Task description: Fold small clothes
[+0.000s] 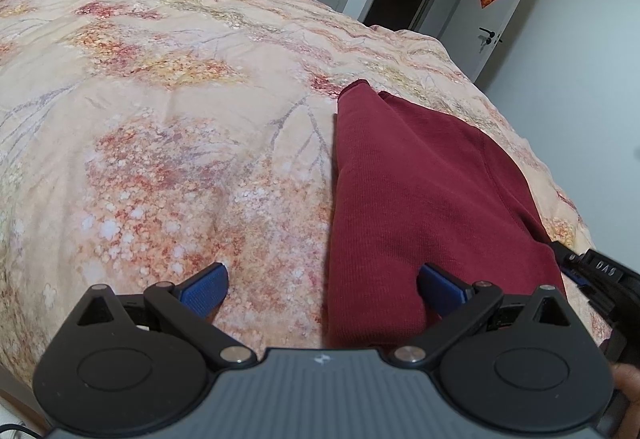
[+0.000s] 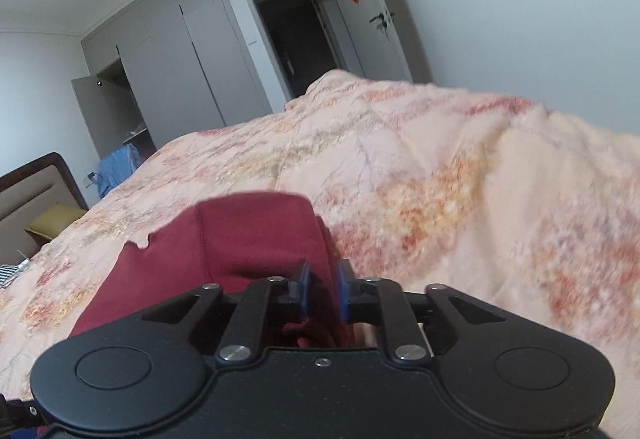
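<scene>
I am pinching a bunched fold of the dark red knit garment (image 2: 248, 239) in my right gripper (image 2: 323, 289), its blue pads closed down on the cloth near one edge, while my left gripper (image 1: 322, 281) is hanging with its jaws spread wide, holding nothing, one blue pad over the floral quilt (image 1: 160, 119) and the other over the garment's near end. The garment is lying lengthwise on the quilt toward the bed's right side, already doubled into a long narrow strip as far as I can judge, with its far end tapering to a rounded tip. What is worrying me is the grip itself: I am holding only a small gather of fabric, and I cannot tell how many layers are caught between the pads, so if I am lifting only the top layer the strip will be peeling open rather than folding over. The quilt is soft and rumpled, so any dragging is likely to be pulling the lower layers askew or wrinkling the bedding under them. With my left side open and pinning nothing, the near end is free to slide along. The right wrist view is blurred, which suggests I am moving quickly, and haste here could be shaking the fold loose.
</scene>
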### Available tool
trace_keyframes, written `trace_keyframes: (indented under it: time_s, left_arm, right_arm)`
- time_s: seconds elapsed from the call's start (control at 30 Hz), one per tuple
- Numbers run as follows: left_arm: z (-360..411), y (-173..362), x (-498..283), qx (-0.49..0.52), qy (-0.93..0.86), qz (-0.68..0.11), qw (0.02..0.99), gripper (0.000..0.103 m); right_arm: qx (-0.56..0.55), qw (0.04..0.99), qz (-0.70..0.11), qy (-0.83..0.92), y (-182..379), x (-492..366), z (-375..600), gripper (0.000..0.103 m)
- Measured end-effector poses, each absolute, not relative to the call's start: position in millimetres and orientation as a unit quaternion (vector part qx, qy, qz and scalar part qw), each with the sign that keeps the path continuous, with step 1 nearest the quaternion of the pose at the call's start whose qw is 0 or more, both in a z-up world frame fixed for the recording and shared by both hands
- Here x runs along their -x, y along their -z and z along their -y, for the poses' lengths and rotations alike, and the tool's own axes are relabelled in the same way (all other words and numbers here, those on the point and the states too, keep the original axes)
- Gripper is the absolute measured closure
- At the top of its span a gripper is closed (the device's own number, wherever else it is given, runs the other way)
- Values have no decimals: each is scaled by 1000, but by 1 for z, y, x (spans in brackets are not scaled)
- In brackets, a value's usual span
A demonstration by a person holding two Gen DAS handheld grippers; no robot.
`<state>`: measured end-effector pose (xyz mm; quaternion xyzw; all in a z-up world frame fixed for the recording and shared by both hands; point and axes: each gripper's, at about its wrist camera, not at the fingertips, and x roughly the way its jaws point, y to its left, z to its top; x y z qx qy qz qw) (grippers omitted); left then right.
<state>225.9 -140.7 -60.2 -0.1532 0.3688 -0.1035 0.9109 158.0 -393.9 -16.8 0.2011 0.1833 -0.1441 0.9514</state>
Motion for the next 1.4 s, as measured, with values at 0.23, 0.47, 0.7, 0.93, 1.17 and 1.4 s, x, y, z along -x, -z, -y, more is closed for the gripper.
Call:
trace_keyframes:
  time_s: [0.23,0.47,0.7,0.93,1.17,1.4]
  left_arm:
    - [140,61,-226,155,105,-369,911,0]
    - [138,62,-226,159,109,-368,910,0]
    - [138,63,-226,159,110,-367,910,0]
    - [133,55,-224,164,112,-369,908,0]
    - [132,40,-224,151,113,-341,921,0]
    - [134,32,-243,136,130,-335,923,0]
  right_arm:
    - [-201,952,-187,134,11,-171,395,34]
    - [-157,947,-224,166,37,-153,391,25]
    - [-131,952,-217,172,51,-124,383,23]
    - [-170,961,-158,153,31,-113,393,5]
    - [-188,963,-156,117,23,-157,411,3]
    - [-162,967,-180,74,26,-199,420,3]
